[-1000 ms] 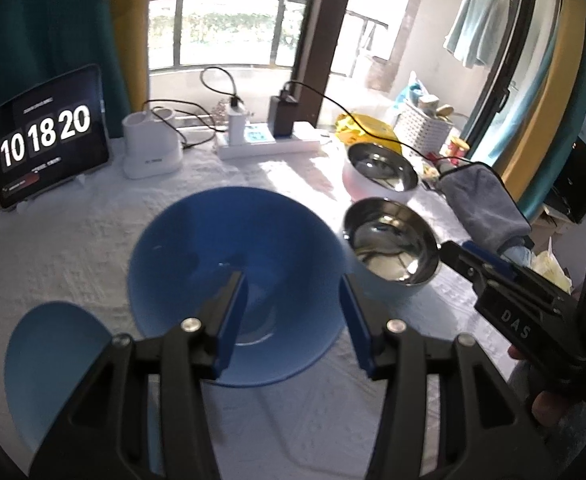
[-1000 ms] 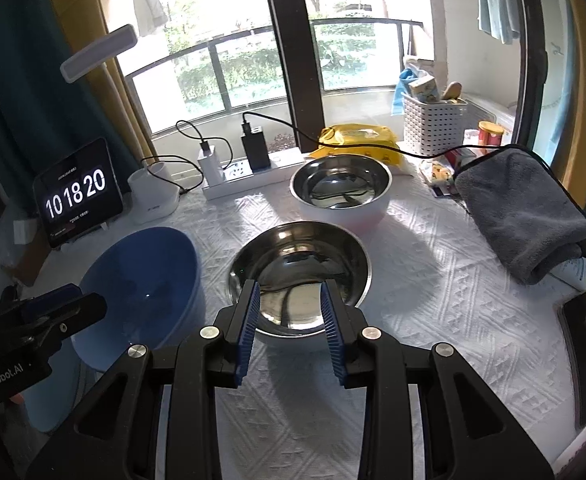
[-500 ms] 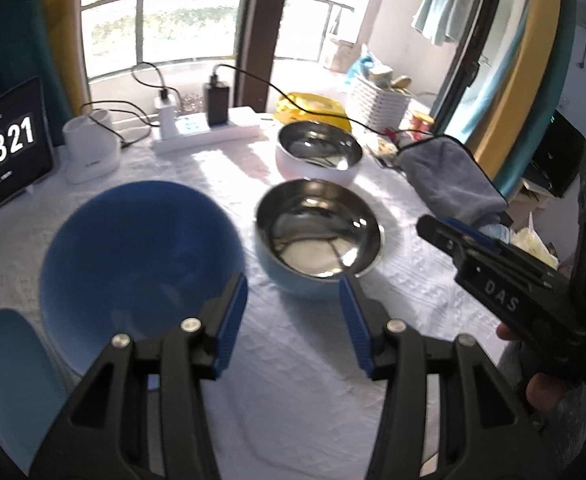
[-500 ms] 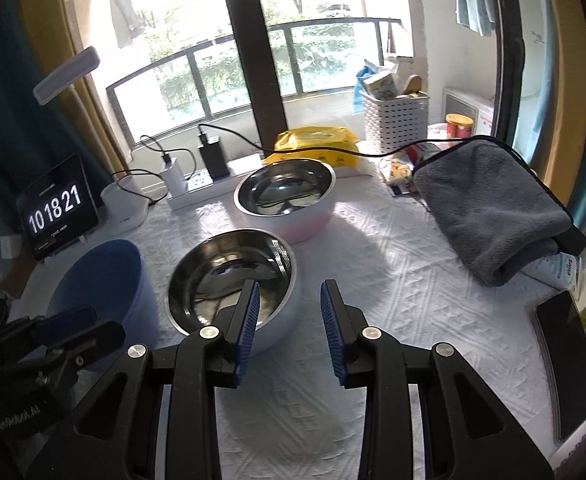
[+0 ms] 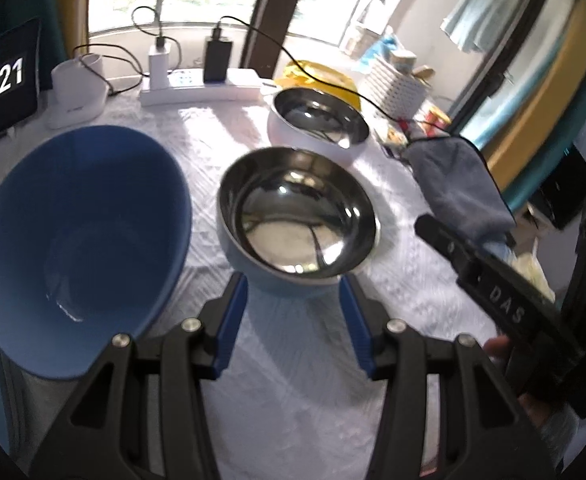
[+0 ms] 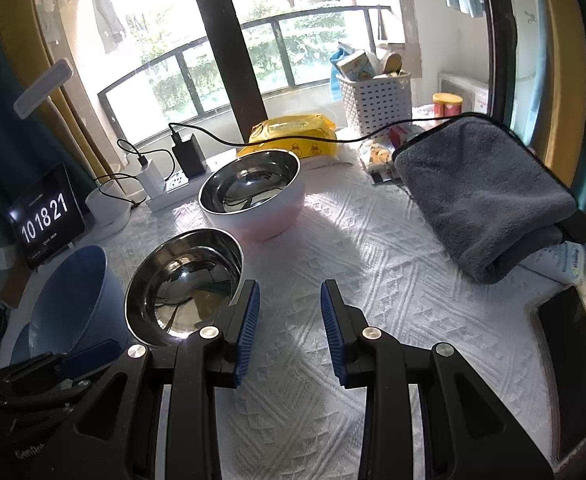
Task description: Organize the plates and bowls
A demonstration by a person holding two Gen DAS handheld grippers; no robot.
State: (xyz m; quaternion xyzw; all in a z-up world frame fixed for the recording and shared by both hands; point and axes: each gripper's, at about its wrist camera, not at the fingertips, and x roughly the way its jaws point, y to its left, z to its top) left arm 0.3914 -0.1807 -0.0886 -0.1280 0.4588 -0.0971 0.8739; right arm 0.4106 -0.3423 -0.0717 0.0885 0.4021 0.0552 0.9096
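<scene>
Steel-lined bowl with blue outer shell sits upright on the white textured cloth, directly ahead of the left gripper; its near wall lies just past the fingertips and roughly centred on the gap between them. Bowl is round, so no long axis to align to; the rim is the only grasp feature, and it stands above the pad tips in this view. Left gripper: jaws partly open, nothing between the pads, not touching the bowl. Right gripper: jaws apart, empty; the same bowl lies ahead and to its left, close by its left finger, contact not resolvable. Judgement: left hand is the better lined up of the two for this bowl; right would have to swing leftward. To the left of the left gripper, a larger blue bowl, close to the steel-lined one but apart. Further ahead, a second steel-lined bowl with white-pink shell, near the first, small gap visible. Beyond: power strip, clock display, grey towel off to the right gripper's right
</scene>
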